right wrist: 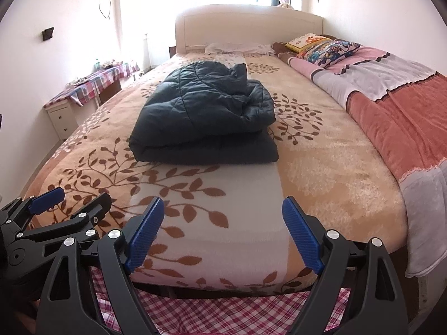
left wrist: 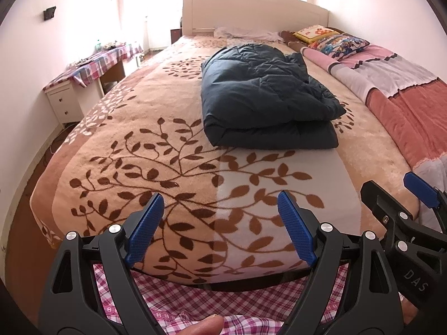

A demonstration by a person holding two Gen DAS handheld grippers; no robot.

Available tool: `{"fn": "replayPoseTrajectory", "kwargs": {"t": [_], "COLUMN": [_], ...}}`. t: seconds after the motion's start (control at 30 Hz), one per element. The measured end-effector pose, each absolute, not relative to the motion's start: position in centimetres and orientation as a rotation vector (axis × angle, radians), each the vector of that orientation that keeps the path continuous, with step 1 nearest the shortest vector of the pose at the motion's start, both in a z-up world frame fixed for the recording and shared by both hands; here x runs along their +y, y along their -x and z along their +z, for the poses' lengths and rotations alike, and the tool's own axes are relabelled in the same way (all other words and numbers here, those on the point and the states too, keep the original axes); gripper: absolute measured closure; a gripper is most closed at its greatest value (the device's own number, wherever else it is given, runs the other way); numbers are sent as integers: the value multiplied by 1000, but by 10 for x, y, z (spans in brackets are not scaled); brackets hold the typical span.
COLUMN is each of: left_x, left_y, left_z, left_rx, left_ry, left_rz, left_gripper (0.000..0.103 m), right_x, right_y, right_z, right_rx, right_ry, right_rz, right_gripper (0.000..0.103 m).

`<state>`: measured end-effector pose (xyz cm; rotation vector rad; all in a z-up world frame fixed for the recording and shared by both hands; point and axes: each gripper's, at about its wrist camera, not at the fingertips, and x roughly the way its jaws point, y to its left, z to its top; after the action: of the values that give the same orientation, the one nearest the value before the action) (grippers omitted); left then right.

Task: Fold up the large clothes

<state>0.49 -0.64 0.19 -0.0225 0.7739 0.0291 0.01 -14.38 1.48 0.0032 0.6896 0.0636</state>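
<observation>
The jacket [left wrist: 265,97] is seen folded mid-bed [left wrist: 125,145], well ahead of both grippers, its long axis running away from them. The left gripper [left wrist: 220,229] and right gripper [right wrist: 223,231] are held spread, empty, about equally distant.

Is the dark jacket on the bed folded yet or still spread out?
Folded. The dark jacket lies as a compact stacked bundle on the leaf-patterned blanket, layers doubled at its near edge, top layer rumpled. Neither gripper touches it.
</observation>
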Motion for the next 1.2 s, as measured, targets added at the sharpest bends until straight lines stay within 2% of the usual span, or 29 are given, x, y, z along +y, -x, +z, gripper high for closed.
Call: {"fn": "replayPoseTrajectory", "kwargs": {"t": [1.2], "left_x": [-3], "left_y": [2], "left_z": [9], "left_rx": [748], "left_ry": [21], "left_rz": [35], "left_gripper": [21], "right_x": [-139], "right_y": [6], "right_z": [21], "right_rx": [673], "right_ry": [-2], "right_rz": [74], "right_gripper": [19]}}
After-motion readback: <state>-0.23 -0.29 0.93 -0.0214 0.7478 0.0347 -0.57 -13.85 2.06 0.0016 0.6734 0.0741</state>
